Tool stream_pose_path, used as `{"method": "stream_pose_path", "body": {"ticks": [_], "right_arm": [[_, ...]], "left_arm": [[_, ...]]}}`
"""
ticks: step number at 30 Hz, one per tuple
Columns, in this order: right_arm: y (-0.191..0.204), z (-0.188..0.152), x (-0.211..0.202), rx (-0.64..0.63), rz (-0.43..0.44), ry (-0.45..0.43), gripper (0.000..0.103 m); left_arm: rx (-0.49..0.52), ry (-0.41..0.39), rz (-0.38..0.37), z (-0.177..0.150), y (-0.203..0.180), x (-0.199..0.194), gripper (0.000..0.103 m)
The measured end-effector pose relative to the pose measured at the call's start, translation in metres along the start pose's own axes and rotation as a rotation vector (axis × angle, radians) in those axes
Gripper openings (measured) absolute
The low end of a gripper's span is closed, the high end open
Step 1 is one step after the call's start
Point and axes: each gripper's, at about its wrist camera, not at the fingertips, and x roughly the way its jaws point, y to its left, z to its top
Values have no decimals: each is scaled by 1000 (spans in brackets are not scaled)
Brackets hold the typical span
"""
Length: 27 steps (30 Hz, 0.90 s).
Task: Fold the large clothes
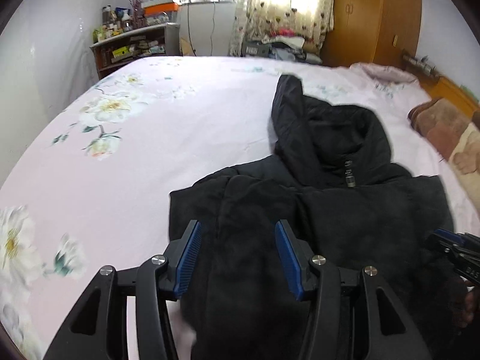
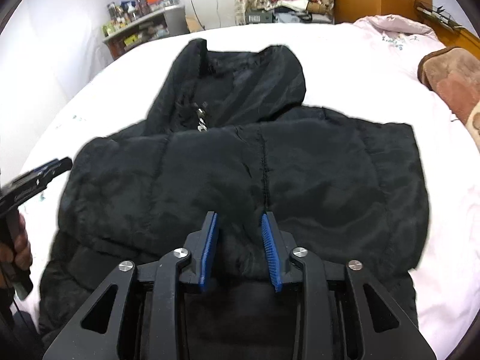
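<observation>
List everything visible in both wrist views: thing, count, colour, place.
jacket: 1, black, hooded, lying on the bed, partly folded
zipper pull: 1, metal, at the jacket collar
bed sheet: 1, pale pink with white flowers, covering the bed
blanket: 1, brown and pink, right edge of the bed
shelf unit: 1, dark wood, cluttered, far left corner
wardrobe: 1, orange-brown wood, far right
curtain: 1, cream, patterned, at the window
left tongs: 1, black with blue pads, open over the jacket's left part
right tongs: 1, black with blue pads, apart, jacket fabric between them
hand: 1, holding the left tongs' handle
</observation>
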Motion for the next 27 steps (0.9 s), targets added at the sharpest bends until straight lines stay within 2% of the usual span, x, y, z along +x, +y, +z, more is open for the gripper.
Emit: {"method": "stream_pose_path", "body": {"ticks": [2,8,15,20,27], "right_arm": [[5,-4,-22,0,3,-24,40],[22,-30,-93,2,17,-81,40],[42,-67,-161,0,43,-134,40],[57,-96,-205,-4,61,-167,40],[67,-125,-244,-15,104,-212,41]], "left_arm": [[-9,-8,-2,-7,-1,-26,53],[-35,-24,-15,-36,-5,-101,55],[-1,-54,-12,-67,-21,-175,56],[10,-71,-15,-87,-28,-216,57],[60,-97,-9,-108,-44,-258,60]]}}
